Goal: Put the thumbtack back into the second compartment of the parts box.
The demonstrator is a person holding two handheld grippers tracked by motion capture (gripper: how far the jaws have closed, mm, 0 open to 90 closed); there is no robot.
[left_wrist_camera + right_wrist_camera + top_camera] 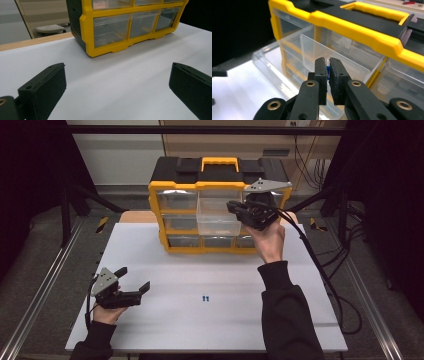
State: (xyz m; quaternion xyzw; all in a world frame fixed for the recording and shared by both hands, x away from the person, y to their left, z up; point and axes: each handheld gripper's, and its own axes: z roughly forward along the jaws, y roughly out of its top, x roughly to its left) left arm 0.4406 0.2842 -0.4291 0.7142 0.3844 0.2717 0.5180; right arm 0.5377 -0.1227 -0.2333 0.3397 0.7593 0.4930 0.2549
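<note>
Two grippers in your hands. Your right gripper (328, 75) has its jaws pinched nearly together on a small blue piece (328, 70), held over the pulled-out clear drawer (216, 219) of the yellow organizer (165, 190). Your left gripper (134, 279) hangs low over the white bench (225, 270), jaws wide and holding nothing. Small blue bits (205, 297) lie mid-bench.

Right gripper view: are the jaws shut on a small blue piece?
Yes, the right gripper has its jaws pressed together on a small blue piece, held over the pulled-out clear drawer.
</note>
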